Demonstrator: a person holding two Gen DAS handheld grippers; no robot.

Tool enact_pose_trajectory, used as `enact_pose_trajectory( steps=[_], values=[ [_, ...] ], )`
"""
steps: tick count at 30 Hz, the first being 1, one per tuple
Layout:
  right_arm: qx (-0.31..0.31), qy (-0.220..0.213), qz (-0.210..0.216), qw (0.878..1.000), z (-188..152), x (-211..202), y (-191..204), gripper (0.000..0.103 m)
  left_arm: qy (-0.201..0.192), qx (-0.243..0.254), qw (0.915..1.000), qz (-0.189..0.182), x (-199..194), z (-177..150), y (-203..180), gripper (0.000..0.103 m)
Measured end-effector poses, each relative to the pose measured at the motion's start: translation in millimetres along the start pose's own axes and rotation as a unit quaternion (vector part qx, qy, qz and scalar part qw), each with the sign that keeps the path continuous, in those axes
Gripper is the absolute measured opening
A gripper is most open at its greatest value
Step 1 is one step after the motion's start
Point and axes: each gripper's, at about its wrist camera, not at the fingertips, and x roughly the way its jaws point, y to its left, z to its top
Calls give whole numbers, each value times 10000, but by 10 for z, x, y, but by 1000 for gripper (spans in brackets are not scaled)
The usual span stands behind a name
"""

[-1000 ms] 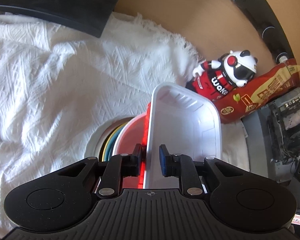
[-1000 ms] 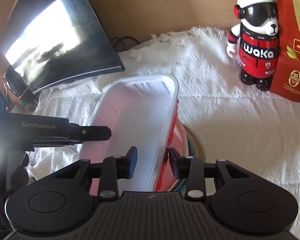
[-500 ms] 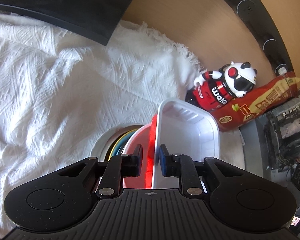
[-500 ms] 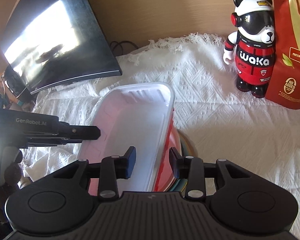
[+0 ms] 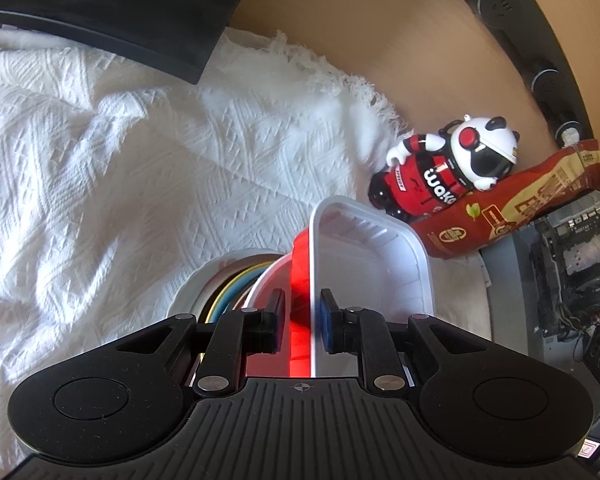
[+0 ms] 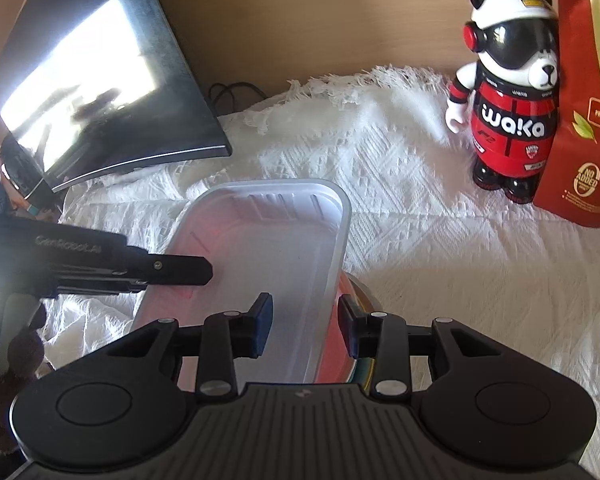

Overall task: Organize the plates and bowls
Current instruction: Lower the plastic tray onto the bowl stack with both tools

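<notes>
Left gripper (image 5: 302, 322) clamped on near wall of white tray (image 5: 374, 268) (red tray nested beneath). Right gripper (image 6: 304, 326) grips opposite wall. Tray over stacked plates (image 5: 220, 292); step: placing. Next: lower level, release. Beyond: panda figure (image 6: 508, 92).

White woven cloth (image 6: 440, 248), fringed; panda figurine (image 6: 508, 112), red suit, upright, touching red snack bag (image 6: 584, 120); dark curved monitor (image 6: 100, 68), tilted.
</notes>
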Motion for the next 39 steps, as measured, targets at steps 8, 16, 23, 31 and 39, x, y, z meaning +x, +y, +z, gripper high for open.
enact_pose_trajectory(
  steps=[8, 16, 23, 31, 39],
  values=[
    [-59, 47, 134, 9999, -62, -140, 87, 38, -130, 4, 9999, -94, -178, -40, -22, 20],
    [-52, -15, 154, 9999, -52, -133, 149, 38, -40, -67, 10000, -5, -112, -41, 52, 20],
    [-4, -9, 91, 10000, -41, -114, 120, 38, 16, -31, 10000, -48, -88, -44, 33, 20],
    [60, -125, 37, 9999, -47, -178, 104, 38, -28, -4, 10000, -57, -157, -48, 16, 19],
    [238, -258, -191, 9992, -81, -260, 75, 39, -58, 14, 9998, -163, -259, -55, 61, 20]
  ],
)
